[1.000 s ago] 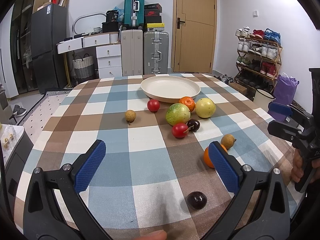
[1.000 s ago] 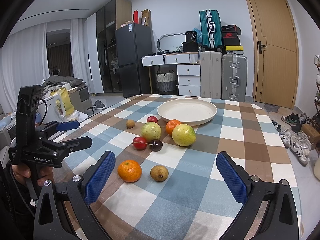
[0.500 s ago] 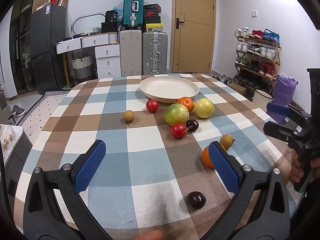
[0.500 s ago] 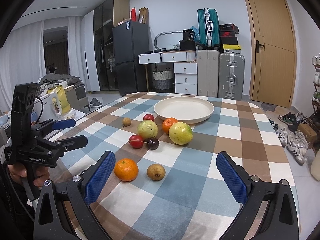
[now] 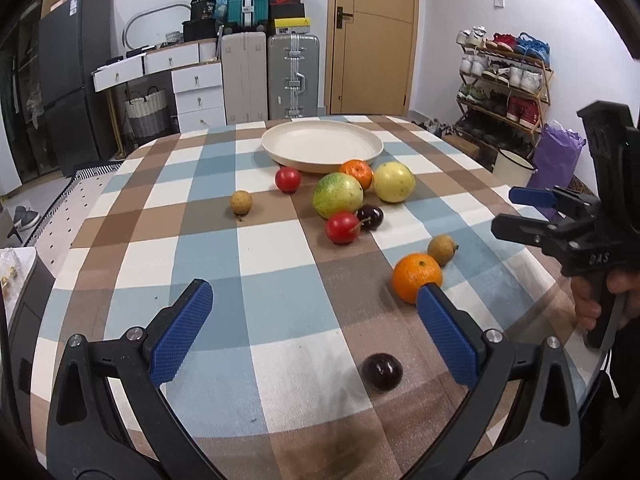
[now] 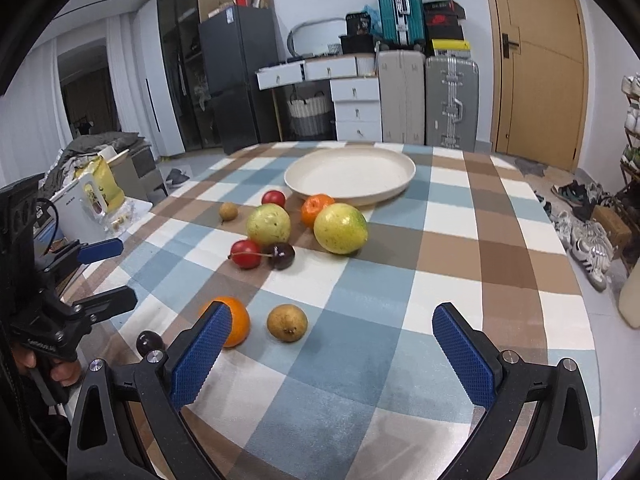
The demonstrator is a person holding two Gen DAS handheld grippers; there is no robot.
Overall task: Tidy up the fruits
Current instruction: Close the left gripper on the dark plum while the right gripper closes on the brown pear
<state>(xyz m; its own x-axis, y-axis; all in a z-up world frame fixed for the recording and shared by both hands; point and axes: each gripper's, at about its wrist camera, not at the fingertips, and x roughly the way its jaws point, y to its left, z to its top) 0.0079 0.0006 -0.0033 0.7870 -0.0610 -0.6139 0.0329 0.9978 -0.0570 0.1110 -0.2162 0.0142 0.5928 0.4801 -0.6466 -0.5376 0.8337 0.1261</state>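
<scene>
A cream plate [image 5: 322,148] [image 6: 352,174] stands empty at the far side of the checked table. Fruits lie in front of it: a green-yellow fruit [image 5: 337,195], a yellow fruit [image 5: 393,182], a small orange [image 5: 356,172], two red fruits [image 5: 287,179] [image 5: 342,227], a dark cherry [image 5: 370,216] and a brown longan [image 5: 241,202]. Nearer lie an orange [image 5: 416,278] [image 6: 234,320], a brown fruit [image 5: 441,249] [image 6: 287,322] and a dark cherry [image 5: 382,371] [image 6: 149,342]. My left gripper [image 5: 310,326] is open and empty above the near table. My right gripper [image 6: 332,344] is open and empty, with the brown fruit just ahead.
The table's edges curve close on both sides. Suitcases [image 5: 272,76], drawers and a door stand behind the table. A shoe rack [image 5: 504,76] is on the right. The other hand-held gripper shows at the side of each view [image 5: 560,224] [image 6: 72,280].
Both grippers have moved forward and a little lower toward the fruits. The right one has come closer to the orange and the brown fruit. No fruit has moved.
</scene>
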